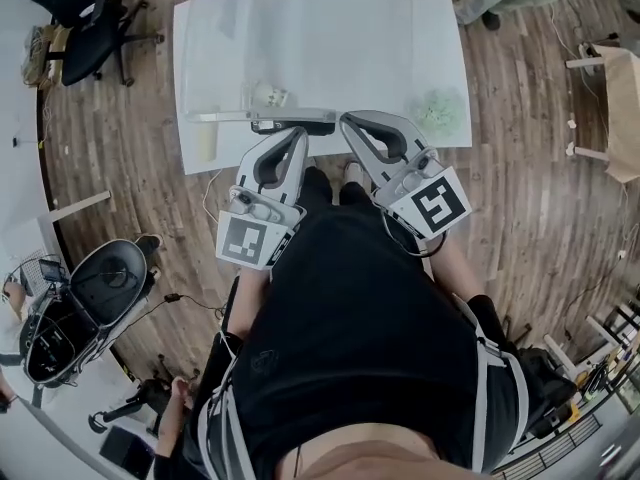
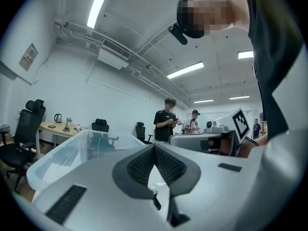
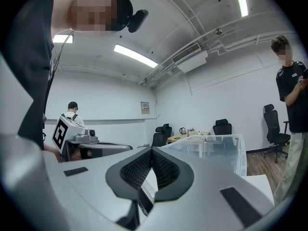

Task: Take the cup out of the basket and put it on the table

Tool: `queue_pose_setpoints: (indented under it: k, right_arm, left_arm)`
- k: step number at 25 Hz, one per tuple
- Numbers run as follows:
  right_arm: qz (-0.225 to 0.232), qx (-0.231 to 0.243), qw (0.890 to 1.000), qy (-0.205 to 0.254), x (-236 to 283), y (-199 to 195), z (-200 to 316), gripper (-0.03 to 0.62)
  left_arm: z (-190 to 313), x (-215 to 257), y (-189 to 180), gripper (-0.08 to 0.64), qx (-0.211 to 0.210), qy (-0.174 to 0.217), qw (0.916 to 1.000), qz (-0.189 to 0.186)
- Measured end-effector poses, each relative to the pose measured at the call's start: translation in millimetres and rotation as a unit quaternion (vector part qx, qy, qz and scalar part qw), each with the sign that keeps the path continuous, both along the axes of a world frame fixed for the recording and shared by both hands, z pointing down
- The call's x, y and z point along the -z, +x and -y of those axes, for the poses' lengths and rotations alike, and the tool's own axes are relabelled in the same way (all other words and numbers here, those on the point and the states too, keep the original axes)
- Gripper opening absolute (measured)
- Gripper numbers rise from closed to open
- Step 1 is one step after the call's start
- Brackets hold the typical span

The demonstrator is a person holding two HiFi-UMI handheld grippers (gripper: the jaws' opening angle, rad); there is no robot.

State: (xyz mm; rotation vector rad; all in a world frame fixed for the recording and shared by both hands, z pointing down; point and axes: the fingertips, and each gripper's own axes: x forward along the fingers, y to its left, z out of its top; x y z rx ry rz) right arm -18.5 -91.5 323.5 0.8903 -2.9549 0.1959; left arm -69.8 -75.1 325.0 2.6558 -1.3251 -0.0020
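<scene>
At the counter's [image 1: 455, 28] near edge, left tongs [image 1: 300, 131] and right tongs [image 1: 347, 120] are both pinched closed, empty. Cup [image 1: 268, 95] sits in the basket's [image 1: 215, 116] near-left corner, just beyond the left tongs, the nearer pair.

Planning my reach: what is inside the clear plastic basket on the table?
A small pale cup sits inside the clear plastic basket, near its front wall. The rest looks bare, though glare on the walls and the front rim could cover small things.
</scene>
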Motion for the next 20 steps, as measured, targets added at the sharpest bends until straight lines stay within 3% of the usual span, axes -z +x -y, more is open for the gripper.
queue_pose_setpoints:
  k: [9,12,20]
  right_arm:
    - [-0.010,-0.039,0.999,0.012,5,-42,27,0.016]
    - [0.006,-0.050,0.998,0.032,11,-54,35,0.017]
    - [-0.029,-0.052,0.998,0.003,-3,-52,45,0.017]
  left_arm:
    - [28,3,-46,0.018,-0.033,0.010,0.9994,-0.005]
    - [35,-2,-54,0.018,-0.045,0.007,0.9989,-0.005]
    - [47,-2,-55,0.018,-0.038,0.001,0.9993,-0.005]
